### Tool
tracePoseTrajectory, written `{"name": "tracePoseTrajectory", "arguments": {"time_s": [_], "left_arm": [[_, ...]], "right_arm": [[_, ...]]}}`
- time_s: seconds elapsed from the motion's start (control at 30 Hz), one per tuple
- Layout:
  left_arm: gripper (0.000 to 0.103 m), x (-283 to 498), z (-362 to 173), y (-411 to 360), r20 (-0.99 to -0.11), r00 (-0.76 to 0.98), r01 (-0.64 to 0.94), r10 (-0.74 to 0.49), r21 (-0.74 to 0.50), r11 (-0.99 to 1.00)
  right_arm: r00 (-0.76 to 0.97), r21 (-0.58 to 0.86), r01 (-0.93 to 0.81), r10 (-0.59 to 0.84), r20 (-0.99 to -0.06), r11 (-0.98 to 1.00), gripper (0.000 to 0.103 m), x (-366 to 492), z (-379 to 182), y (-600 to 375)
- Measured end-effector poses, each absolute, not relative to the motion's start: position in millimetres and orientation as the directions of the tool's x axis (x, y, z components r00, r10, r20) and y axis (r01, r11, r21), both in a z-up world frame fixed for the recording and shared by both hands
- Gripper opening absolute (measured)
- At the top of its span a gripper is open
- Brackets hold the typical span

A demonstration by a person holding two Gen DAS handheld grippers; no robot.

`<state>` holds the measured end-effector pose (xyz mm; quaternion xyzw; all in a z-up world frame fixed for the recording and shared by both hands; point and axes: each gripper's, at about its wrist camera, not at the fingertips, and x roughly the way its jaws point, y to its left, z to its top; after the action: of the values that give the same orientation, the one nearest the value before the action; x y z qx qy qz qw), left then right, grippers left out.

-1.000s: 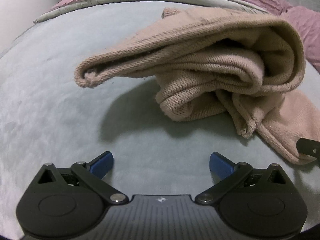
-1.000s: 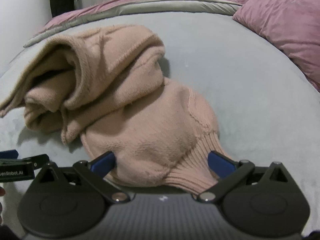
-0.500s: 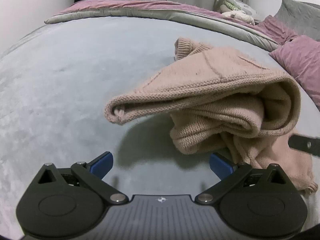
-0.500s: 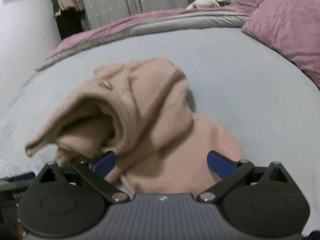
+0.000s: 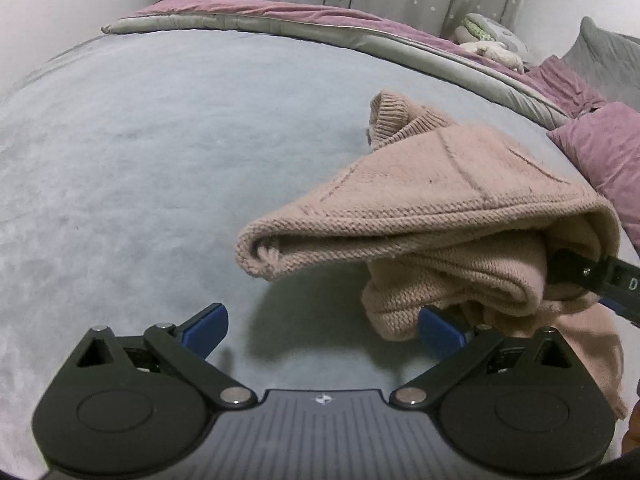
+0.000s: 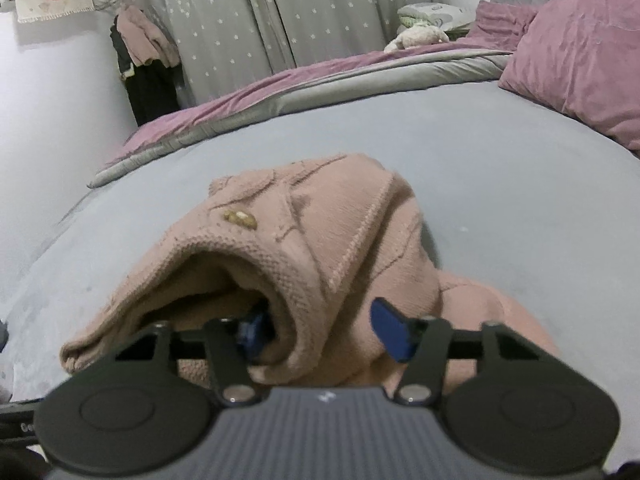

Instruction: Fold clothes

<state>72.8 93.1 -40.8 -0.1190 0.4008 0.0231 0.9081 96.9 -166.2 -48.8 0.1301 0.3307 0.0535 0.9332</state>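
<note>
Pink knit sweater [image 5: 448, 216] lies bunched on the grey bed [image 5: 160, 168], partly lifted. My right gripper [image 6: 320, 332] has its jaws apart, straddling a thick fold edge — one pad inside the fold, one outside, not clamped yet. My left gripper [image 5: 320, 328] hovers beside the heap, jaws wide apart, holding nothing. Judgement: close right on a single layer, then lift slowly — avoid dragging the whole bundle.

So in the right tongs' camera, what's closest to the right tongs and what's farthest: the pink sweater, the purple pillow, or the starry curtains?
1. Pink sweater, right at the right tongs.
2. Purple pillow, upper right on the bed.
3. Starry curtains, at the back behind the bed.
</note>
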Motion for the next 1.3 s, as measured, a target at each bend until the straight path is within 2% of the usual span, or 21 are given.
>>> {"name": "tracePoseTrajectory", "arguments": {"time_s": [0.03, 0.1, 0.2, 0.77, 1.3], "left_arm": [[0.102, 72, -41, 94, -0.732, 0.679, -0.139, -0.055, -0.202, 0.97], [0.101, 72, -41, 95, -0.73, 0.681, -0.138, -0.061, -0.21, 0.968], [0.101, 70, -40, 97, -0.724, 0.686, -0.134, -0.074, -0.226, 0.965], [0.1, 59, -30, 118, -0.696, 0.714, -0.164, -0.083, -0.281, 0.946], [0.1, 52, -18, 120, -0.65, 0.754, -0.154, -0.094, -0.314, 0.937]], "right_arm": [[0.779, 0.285, -0.021, 0.194, -0.597, 0.958, 0.038, 97, -50, -166], [0.782, 0.298, -0.037, 0.214, -0.586, 0.954, 0.02, 96, -51, -166], [0.781, 0.311, -0.063, 0.241, -0.576, 0.948, 0.016, 93, -50, -165], [0.776, 0.378, -0.128, 0.33, -0.537, 0.917, 0.013, 57, -24, -183], [0.717, 0.319, -0.199, 0.36, -0.597, 0.927, 0.013, -6, -18, -206]]}}
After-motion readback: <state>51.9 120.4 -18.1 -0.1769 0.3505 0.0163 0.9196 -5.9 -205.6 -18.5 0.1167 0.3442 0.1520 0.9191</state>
